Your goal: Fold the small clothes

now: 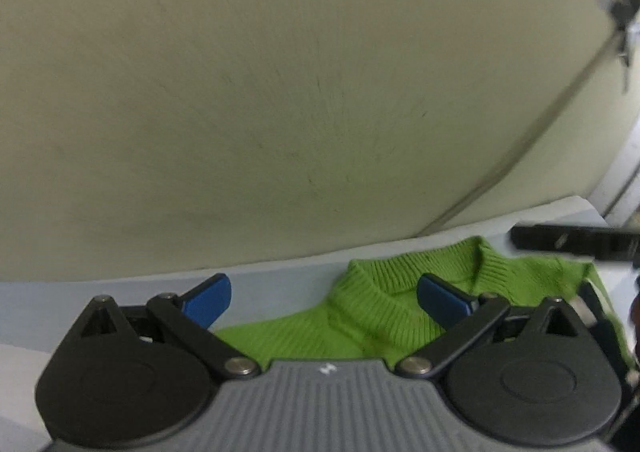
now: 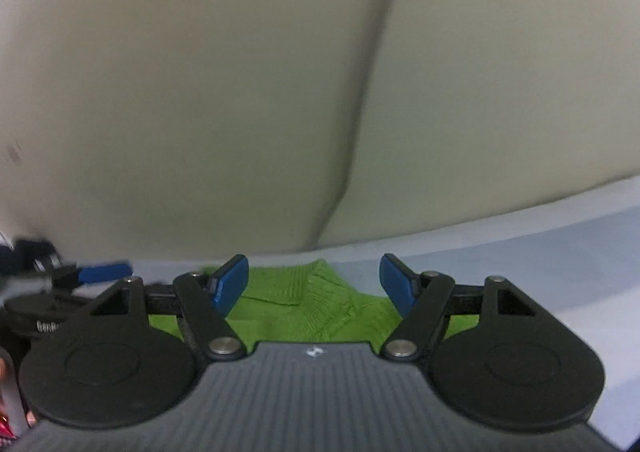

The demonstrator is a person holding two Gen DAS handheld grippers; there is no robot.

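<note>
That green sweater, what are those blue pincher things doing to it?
A person holds a gripper in each hand to fold the green sweater, which lies on a pale blue surface beside a beige wall. The left gripper and the right gripper both hang over it near the ribbed collar, jaws open. Neither holds the sweater, so no fold has begun here.
</note>
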